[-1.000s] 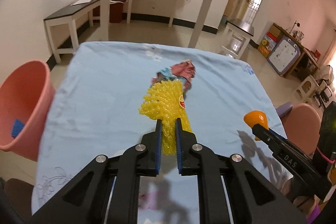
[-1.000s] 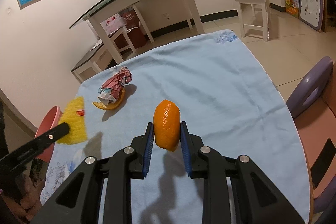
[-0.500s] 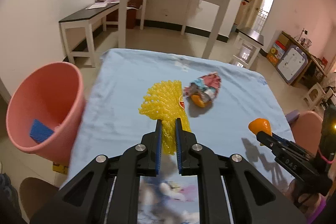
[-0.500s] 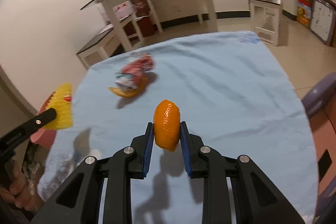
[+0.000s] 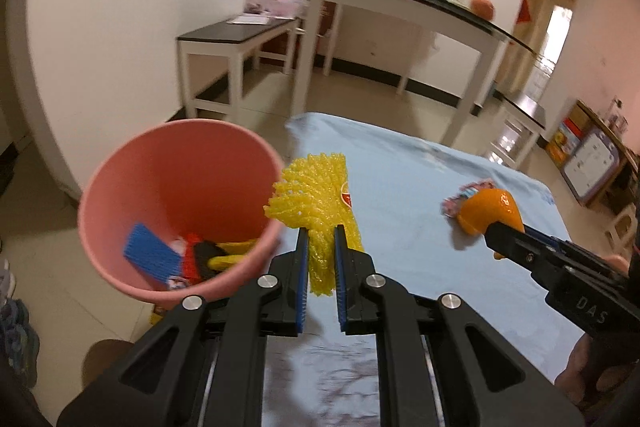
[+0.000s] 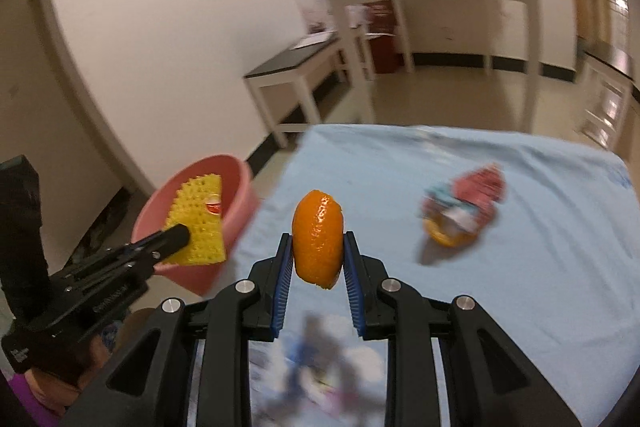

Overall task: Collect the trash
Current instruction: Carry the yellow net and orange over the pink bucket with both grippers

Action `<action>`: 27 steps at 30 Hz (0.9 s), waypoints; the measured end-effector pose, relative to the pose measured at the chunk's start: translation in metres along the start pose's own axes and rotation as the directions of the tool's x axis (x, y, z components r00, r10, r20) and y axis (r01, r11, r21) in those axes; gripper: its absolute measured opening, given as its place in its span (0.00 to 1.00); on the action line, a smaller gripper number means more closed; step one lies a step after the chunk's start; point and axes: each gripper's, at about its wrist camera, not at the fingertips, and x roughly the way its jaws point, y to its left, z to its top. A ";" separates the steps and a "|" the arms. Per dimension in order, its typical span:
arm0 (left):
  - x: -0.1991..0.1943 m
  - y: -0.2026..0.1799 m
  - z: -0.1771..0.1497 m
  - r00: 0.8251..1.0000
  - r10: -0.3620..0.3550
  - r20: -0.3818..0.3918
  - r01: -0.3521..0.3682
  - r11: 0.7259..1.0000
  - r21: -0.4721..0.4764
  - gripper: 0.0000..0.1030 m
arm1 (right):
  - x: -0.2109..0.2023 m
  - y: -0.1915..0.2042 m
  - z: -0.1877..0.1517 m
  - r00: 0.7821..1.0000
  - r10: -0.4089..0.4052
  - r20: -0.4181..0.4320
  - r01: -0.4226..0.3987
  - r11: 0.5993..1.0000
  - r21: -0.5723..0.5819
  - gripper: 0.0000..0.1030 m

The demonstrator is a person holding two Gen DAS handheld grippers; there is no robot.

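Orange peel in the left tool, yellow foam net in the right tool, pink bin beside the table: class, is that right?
Not quite: the tools are swapped. The left wrist view shows the left tool shut on the yellow foam net; the right wrist view shows the right tool shut on the orange peel. The pink bin does stand beside the table.

The left gripper [image 5: 320, 239], a black two-finger tool with blue ribbed pads, reaches up from the bottom centre of its own wrist view, its jaws nearly together and clamped on a yellow foam fruit net [image 5: 316, 203]. In the right wrist view it enters from the lower left, with part of the holding hand [image 6: 40, 383] showing at the bottom left corner. The right gripper [image 6: 318, 259], built alike, rises from the bottom centre of its view, pinching a piece of orange peel [image 6: 318, 237] between its pads. In the left wrist view it comes in from the lower right, fingers [image 5: 572, 371] of the person's hand below it.
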 end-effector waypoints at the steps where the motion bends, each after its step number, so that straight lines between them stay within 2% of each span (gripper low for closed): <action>1: -0.002 0.008 0.001 1.000 0.010 0.006 -0.010 1.000 -0.013 0.11 | 0.004 0.008 0.002 1.000 0.011 -0.003 -0.011 1.000 -0.013 0.24; 10: -0.013 0.063 0.002 0.997 0.075 0.029 -0.072 0.992 -0.106 0.11 | 0.041 0.078 0.018 0.996 0.082 -0.043 -0.087 0.989 -0.123 0.24; 21: -0.013 0.109 -0.003 0.990 0.135 0.029 -0.128 0.976 -0.175 0.11 | 0.089 0.130 0.023 0.991 0.102 -0.092 -0.119 0.971 -0.208 0.24; 27: -0.005 0.126 -0.005 0.987 0.163 0.010 -0.158 0.967 -0.200 0.11 | 0.114 0.149 0.020 0.983 0.128 -0.132 -0.153 0.967 -0.204 0.24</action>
